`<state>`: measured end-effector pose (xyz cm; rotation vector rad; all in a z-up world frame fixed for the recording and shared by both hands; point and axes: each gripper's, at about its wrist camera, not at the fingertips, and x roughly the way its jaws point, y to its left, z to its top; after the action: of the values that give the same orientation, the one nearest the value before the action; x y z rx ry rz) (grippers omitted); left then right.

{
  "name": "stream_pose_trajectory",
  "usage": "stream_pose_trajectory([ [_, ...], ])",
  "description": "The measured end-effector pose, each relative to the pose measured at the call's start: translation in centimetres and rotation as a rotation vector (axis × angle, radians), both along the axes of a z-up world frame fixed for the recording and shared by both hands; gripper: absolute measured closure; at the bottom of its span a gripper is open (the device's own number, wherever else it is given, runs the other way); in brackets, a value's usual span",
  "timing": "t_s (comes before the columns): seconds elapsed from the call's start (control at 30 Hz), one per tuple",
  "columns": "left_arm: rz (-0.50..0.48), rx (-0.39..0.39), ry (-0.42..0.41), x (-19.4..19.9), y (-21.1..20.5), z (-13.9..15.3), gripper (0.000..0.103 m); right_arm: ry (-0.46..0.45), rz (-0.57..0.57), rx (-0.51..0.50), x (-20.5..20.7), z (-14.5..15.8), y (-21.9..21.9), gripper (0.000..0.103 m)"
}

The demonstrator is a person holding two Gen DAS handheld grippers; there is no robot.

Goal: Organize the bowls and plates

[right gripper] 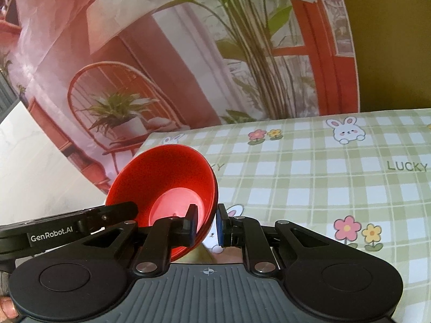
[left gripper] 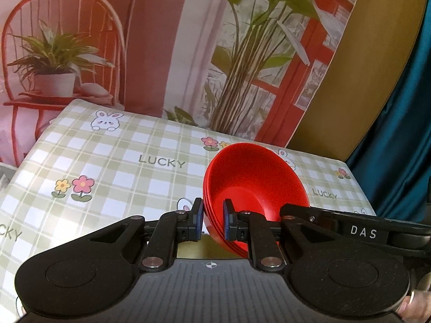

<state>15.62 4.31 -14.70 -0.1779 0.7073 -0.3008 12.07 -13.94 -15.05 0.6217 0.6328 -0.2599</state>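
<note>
Through the left wrist camera I see my left claw (left gripper: pixel 212 219) clamped on the rim of a stack of red bowls (left gripper: pixel 253 183); several nested rims show at the stack's left edge, one blue pad outside the wall and one inside. The stack is held up above the bench (left gripper: pixel 121 161) and tipped hard on its side, so its open mouth faces back toward the camera and a little upward, and its axis runs away from me toward the far right corner of the bench. The black arm of the other claw, marked DAS, crosses just right of the stack and touches its lower right edge.

From the right wrist camera, my right claw (right gripper: pixel 205 224) grips the opposite rim of the same stack of red bowls (right gripper: pixel 164 180), one pad inside the wall and one outside. Here the mouth opens toward me and up, with the pale flat bottom of the inner bowl showing. The left claw's arm, marked GenRobot.AI, comes in just left of the stack, at its lower edge.

The bench wears a green checked cloth with rabbits, flowers and the word LUCKY. Beyond the stack, behind the bench's far edge, hangs a printed backdrop (left gripper: pixel 167 53) of a red chair, potted plants and a red window frame. A teal curtain (left gripper: pixel 404 134) hangs right of the stack in the left view.
</note>
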Motion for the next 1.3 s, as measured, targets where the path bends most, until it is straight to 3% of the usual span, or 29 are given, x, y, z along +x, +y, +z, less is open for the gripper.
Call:
stream_pose_trajectory([
  [0.5, 0.034, 0.009, 0.052, -2.9, 2.4, -2.4, 0.086, 0.068, 0.083, 0.026, 0.3, -2.6, 3.7, 0.089],
  [1.3, 0.039, 0.0, 0.177, -4.0, 3.5, -6.6, 0.086, 0.155, 0.129, 0.033, 0.3, -5.5, 5.5, 0.089],
])
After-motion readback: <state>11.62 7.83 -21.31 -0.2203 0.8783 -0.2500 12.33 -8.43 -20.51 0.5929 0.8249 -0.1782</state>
